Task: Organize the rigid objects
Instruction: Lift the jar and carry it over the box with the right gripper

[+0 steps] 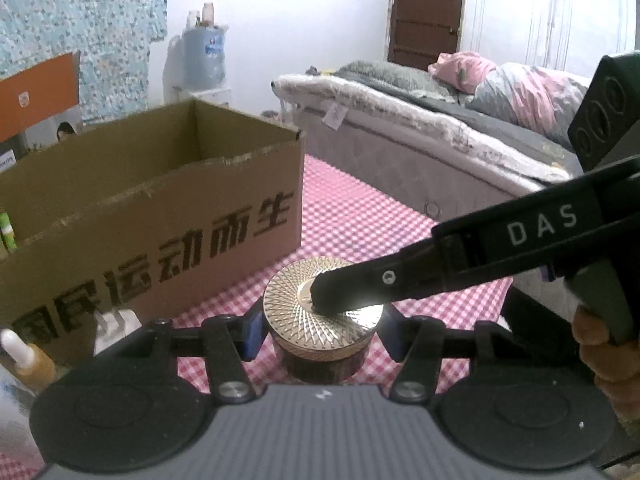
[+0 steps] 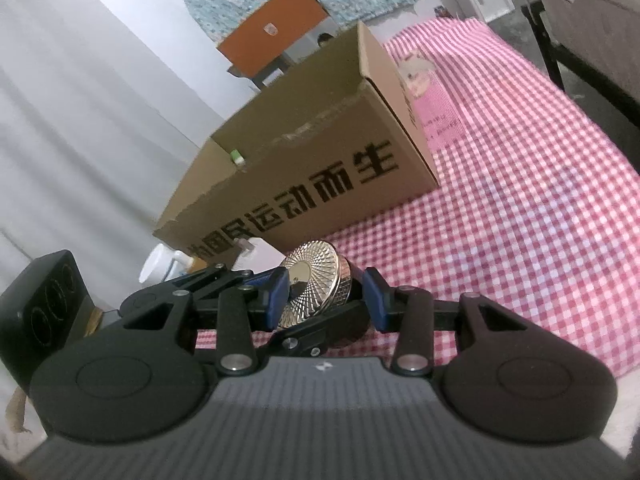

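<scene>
Left wrist view: the left gripper (image 1: 320, 330) clamps a round jar (image 1: 322, 344) by its dark body; its gold lid (image 1: 292, 300) is engraved with radiating lines, above the checked cloth (image 1: 360, 216), beside the cardboard box (image 1: 160, 208).
Right wrist view: the right gripper (image 2: 325, 298) is closed across the gold lid (image 2: 316, 280), the jar tilted.

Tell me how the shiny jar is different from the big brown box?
The jar is round and small; the cardboard box has straight sides and is much bigger. The jar wears a shiny gold lid; the cardboard box is dull brown with an open top. The jar is gripped by the left claw; nothing holds the cardboard box. Both are over the pink checked cloth.
</scene>
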Demonstrator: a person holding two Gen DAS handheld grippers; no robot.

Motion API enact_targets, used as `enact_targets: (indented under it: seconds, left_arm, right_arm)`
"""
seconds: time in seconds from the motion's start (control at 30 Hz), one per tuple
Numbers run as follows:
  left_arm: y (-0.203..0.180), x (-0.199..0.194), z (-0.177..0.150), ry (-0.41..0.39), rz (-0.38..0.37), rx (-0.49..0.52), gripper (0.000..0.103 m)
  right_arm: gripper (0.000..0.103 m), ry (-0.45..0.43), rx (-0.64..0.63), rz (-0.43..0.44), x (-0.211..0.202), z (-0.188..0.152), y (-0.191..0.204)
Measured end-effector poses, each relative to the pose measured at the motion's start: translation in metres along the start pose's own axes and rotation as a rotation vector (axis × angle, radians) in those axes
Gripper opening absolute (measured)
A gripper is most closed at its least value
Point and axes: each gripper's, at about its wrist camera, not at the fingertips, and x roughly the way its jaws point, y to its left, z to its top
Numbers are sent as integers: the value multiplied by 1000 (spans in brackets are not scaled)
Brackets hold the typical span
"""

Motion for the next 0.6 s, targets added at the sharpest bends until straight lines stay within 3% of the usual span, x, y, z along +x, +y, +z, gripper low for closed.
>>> enact_targets:
  seconds: [0.27,0.47,0.6]
  left_arm:
    - [7,-32,33,-89,42,1,57]
    - [27,-50,82,-135,106,-1,57]
    - [54,-49,116,-123,136,-37,57]
  right_arm:
    - [40,-65,-100,31,-21,26,36]
    - [41,-93,-187,84,-23,77,71]
    - [42,-71,-238,112,-6,120,91]
